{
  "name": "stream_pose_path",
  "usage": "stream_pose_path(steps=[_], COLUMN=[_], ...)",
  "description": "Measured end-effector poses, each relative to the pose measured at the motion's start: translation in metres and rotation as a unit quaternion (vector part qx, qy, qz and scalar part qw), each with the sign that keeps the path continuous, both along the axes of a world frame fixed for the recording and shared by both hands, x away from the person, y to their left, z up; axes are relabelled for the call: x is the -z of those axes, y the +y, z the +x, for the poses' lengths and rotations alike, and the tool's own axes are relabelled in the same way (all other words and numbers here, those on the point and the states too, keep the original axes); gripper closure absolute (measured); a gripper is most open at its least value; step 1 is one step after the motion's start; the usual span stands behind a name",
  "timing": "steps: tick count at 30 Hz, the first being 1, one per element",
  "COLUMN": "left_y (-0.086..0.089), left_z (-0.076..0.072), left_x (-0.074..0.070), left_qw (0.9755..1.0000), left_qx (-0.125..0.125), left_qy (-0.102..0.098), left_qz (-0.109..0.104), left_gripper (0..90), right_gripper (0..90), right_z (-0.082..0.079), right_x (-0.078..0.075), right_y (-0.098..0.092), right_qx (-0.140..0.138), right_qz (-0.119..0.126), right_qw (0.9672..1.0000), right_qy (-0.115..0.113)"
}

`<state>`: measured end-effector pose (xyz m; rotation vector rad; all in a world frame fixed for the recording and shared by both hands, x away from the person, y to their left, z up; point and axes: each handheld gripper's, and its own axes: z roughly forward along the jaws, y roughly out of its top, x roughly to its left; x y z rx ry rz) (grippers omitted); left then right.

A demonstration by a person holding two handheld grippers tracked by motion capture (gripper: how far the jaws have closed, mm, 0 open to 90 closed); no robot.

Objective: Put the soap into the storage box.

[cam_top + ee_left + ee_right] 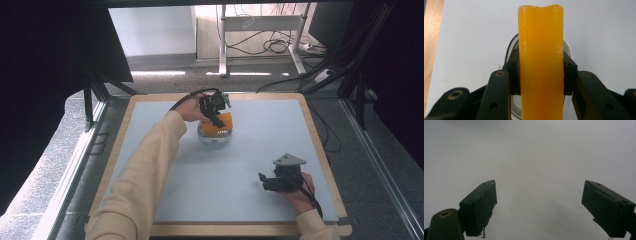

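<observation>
Left pads pinching the sponge, holding it over the bowl.
My left gripper (541, 72) clamps the orange sponge (541, 62) above the white bowl (215, 136), upper centre of the high view; right gripper (539, 207) spread, empty, lower right. Next, probably: lower or wipe, staying centred.

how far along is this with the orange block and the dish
Done: the left tongs are shut on the orange block. In hand: the block is held over the pale dish on the table. Left: whether it is going in or coming out of the dish can't be told. The right tongs sit open, holding nothing.
</observation>
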<state>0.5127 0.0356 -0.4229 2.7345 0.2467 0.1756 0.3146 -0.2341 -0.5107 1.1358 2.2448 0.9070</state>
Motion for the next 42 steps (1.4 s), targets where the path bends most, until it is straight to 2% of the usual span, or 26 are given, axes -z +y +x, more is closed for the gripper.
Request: stream_pose_path(steps=[18, 30, 42], left_y=[0.003, 0.005, 0.005], left_z=[0.002, 0.005, 0.006], left_x=[0.010, 0.016, 0.017], left_qw=[0.9998, 0.9997, 0.9997], left_qx=[0.001, 0.000, 0.000], left_qy=[0.009, 0.021, 0.021], left_qz=[0.016, 0.013, 0.009], left_gripper=[62.2, 62.2, 62.1], right_gripper=[13.4, 13.3, 13.3], right_z=[0.001, 0.001, 0.001], right_x=[0.000, 0.001, 0.002], right_y=[0.000, 0.001, 0.001], right_qx=[0.000, -0.002, -0.003], right_qz=[0.000, -0.004, -0.006], right_qw=[1.0000, 1.0000, 1.0000], right_qy=[0.001, 0.001, 0.001])
